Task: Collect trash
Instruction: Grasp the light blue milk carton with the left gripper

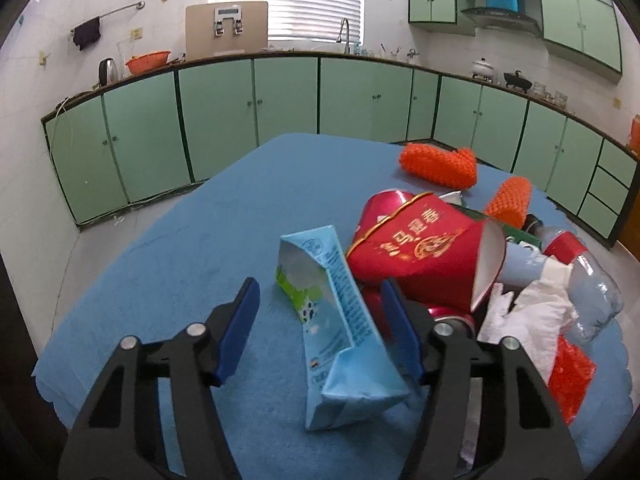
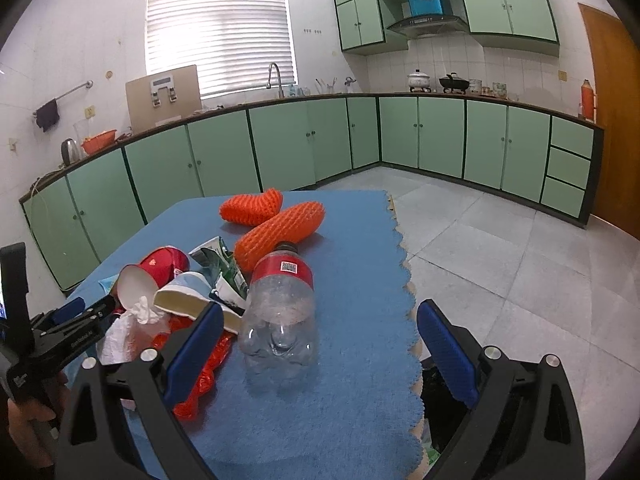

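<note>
A light blue milk carton (image 1: 340, 332) lies crumpled on the blue tablecloth (image 1: 192, 248), between the fingers of my left gripper (image 1: 320, 286). The right pad (image 1: 400, 332) sits against the carton's side while the left pad (image 1: 240, 328) stands apart from it, so the jaws are open. My right gripper (image 2: 320, 306) is open wide around the base of a clear plastic bottle (image 2: 280, 312) with a red label, neither pad touching it. From the right wrist view, the left gripper (image 2: 92, 306) shows at the pile's left edge.
The pile holds a red paper cup (image 1: 424, 248), a light blue cup (image 2: 188, 292), white tissue (image 1: 528, 312), a red wrapper (image 2: 204, 372) and two orange foam nets (image 2: 280, 228). A black bag (image 2: 440, 408) hangs by the table's right edge. Green cabinets line the walls.
</note>
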